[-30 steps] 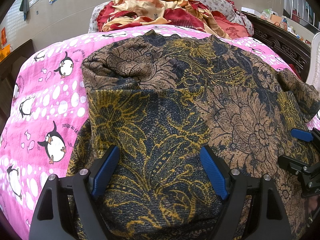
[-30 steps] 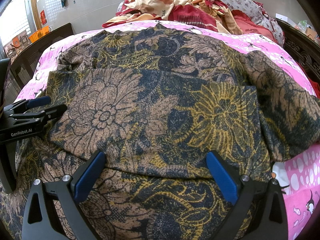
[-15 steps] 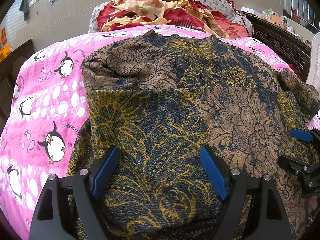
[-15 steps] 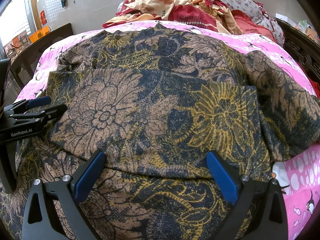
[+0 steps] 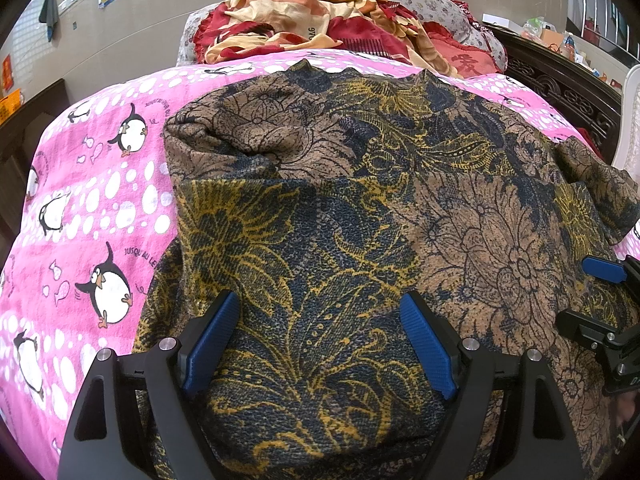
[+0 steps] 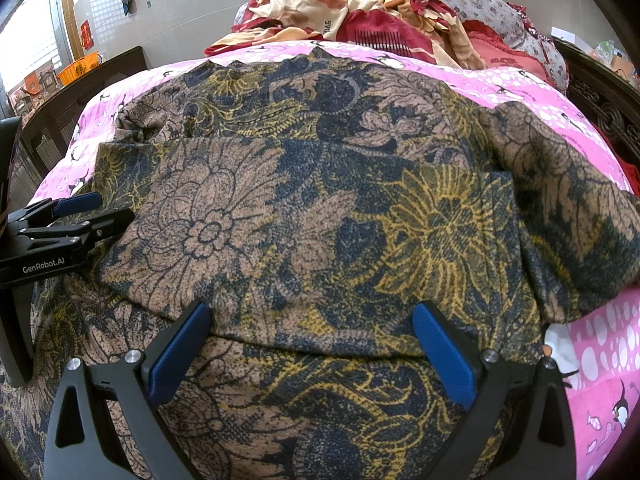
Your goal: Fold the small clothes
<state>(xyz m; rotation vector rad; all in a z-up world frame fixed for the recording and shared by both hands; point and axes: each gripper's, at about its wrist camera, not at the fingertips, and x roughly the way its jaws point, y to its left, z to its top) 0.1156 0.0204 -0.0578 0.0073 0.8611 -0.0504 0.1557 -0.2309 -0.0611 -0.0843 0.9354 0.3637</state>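
Observation:
A floral garment (image 5: 360, 208) in brown, navy and yellow lies spread on the bed, its near part folded up over the body with a straight fold edge across the middle (image 6: 320, 148). My left gripper (image 5: 319, 298) is open over the garment's near left part, the cloth lying under its blue pads and not pinched. My right gripper (image 6: 311, 308) is open in the same way over the near right part. Each gripper shows in the other's view: the right gripper (image 5: 572, 294) at the right edge, the left gripper (image 6: 116, 208) at the left edge. A sleeve (image 6: 560, 208) drapes off to the right.
A pink penguin-print sheet (image 5: 100, 200) covers the bed on the left and shows at the near right (image 6: 600, 360). A heap of red and orange bedding (image 5: 320, 20) lies at the head. A dark carved bed frame (image 5: 560, 80) runs along the right.

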